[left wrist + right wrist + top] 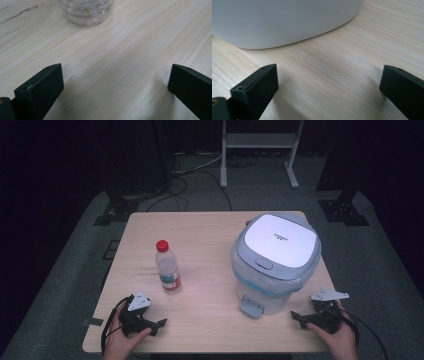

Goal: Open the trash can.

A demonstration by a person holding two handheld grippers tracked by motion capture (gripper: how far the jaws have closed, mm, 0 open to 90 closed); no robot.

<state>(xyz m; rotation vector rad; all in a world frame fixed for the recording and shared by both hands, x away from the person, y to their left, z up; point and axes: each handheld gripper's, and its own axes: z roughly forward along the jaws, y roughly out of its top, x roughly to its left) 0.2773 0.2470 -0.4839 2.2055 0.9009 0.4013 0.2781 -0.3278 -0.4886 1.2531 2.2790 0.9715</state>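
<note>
**Both tongs rest wide apart near a bottle and a lidded bin**

On the pale wooden surface (210, 227) stand 2 things: a clear plastic bottle (167, 267) with a red cap, upright at left of centre, and a white pedal bin (275, 262) with a grey lid, at right. The bin's lid is down, a thin plastic liner shows around its rim, and its grey pedal faces the near edge.

The left tongs (155, 324) lie at the near left corner of the surface, held by the person's left hand (122, 340). In the left gripper view the left tongs (115, 82) stand spread wide, gripping nothing, with bare wood between the 2 jaws. The bottle's ribbed base (86, 12) sits ahead of them, near but apart.

The right tongs (299, 317) lie at the near right edge, held by the right hand (340, 337), just beside the bin's base. In the right gripper view the right tongs (329, 82) are likewise spread wide and empty, and the bin's white curved wall (284, 20) rises close ahead, not touching either jaw.
</note>
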